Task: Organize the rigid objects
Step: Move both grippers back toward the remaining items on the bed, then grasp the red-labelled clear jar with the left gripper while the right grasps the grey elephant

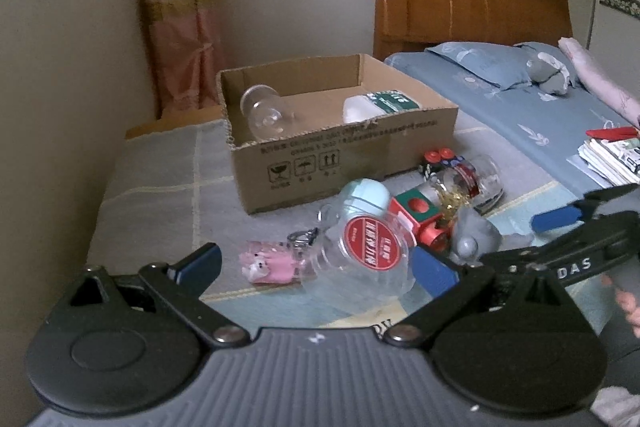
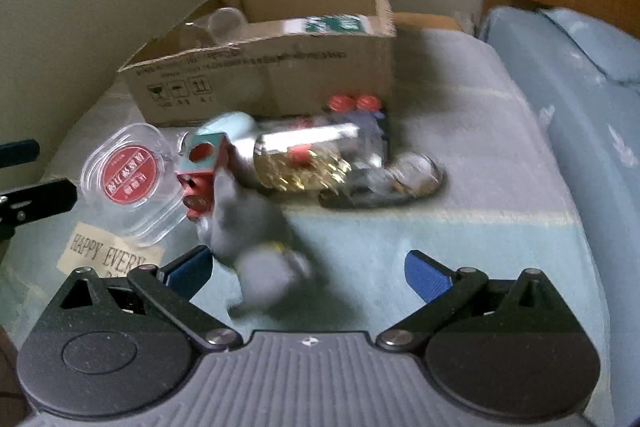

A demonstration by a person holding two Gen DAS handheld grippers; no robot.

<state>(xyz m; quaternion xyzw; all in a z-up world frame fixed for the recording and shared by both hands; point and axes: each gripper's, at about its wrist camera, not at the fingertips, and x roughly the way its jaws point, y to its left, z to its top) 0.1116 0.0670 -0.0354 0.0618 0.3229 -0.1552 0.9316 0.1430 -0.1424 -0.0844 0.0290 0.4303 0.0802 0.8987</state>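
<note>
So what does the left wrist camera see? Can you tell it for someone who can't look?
The open left gripper hovers over a clear plastic container with a red label lying on a grey blanket, beside a pink toy and other small things. Behind them sits an open cardboard box holding a clear jar and a white bottle.

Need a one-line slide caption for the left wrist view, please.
Open left gripper faces a clear red-lidded plastic jar before a brown cardboard box.

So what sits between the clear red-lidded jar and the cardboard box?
In the left wrist view, a pale blue round lid lies between the jar and the cardboard box.
</note>
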